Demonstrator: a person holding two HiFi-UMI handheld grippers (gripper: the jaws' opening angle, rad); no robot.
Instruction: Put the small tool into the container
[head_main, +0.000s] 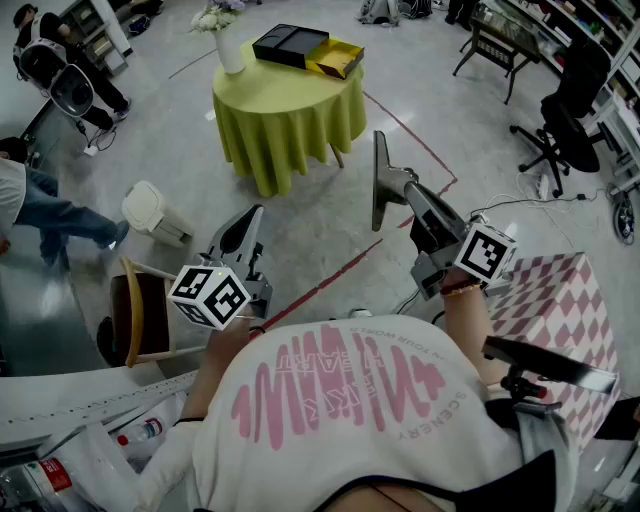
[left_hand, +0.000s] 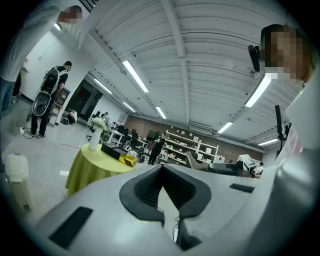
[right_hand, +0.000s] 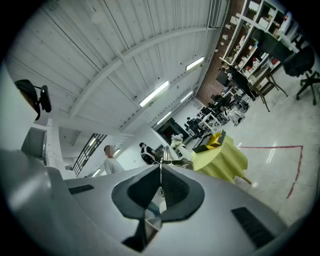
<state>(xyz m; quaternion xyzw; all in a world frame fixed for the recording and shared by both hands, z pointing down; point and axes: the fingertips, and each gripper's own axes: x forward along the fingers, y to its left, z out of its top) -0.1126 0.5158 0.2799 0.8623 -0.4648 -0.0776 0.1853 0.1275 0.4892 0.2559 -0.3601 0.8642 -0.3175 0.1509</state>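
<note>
Both grippers are closed and empty: the left gripper (head_main: 252, 215) and the right gripper (head_main: 379, 150) each have their jaws meeting at the tip with nothing between them. The round table under a yellow-green cloth (head_main: 285, 115) stands well ahead of both tips, rightward of the left gripper's line and leftward of the right's. The right gripper reaches nearer to it. On the table lie a flat black rectangular tray (head_main: 290, 44) and, just beside its right end, a yellow open box (head_main: 336, 58), with a white vase of flowers (head_main: 229, 48) to the left. One of the two is probably the container. The small tool cannot be made out, so its long axis stays unknown. The head view looks down into the tray and box, while both gripper views catch only their sides.
</note>
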